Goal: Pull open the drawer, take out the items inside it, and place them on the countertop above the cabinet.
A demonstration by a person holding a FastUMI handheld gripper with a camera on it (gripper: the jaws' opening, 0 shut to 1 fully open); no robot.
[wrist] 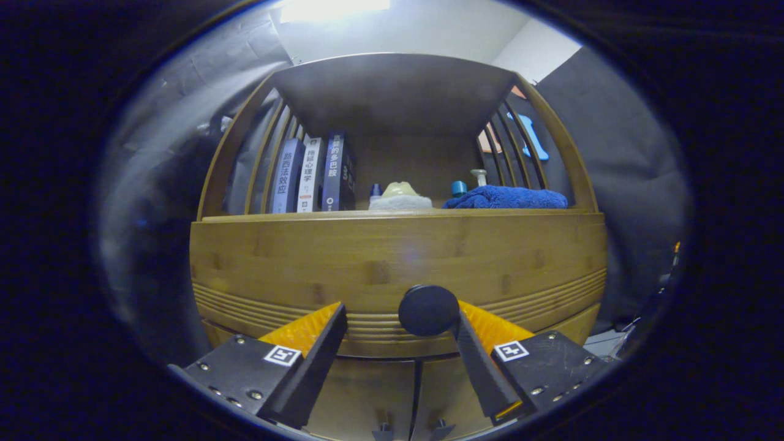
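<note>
A wooden cabinet stands right ahead, its drawer front [398, 257] shut and flush. The drawer's round dark knob [428, 310] sits low on the front, between my fingers and close to the right one. My gripper [401, 318] is open, its fingers on either side of the knob, neither clearly pressing it. Above the drawer lies the countertop [343, 213]. The inside of the drawer is hidden.
On the countertop stand three upright books [312, 174] at the left, a pale dish with a lump [400, 197] in the middle, a folded blue towel [508, 198] and small bottles [459, 187] at the right. Slatted wooden sides and a top shelf enclose it. Two lower doors [416, 392] sit beneath.
</note>
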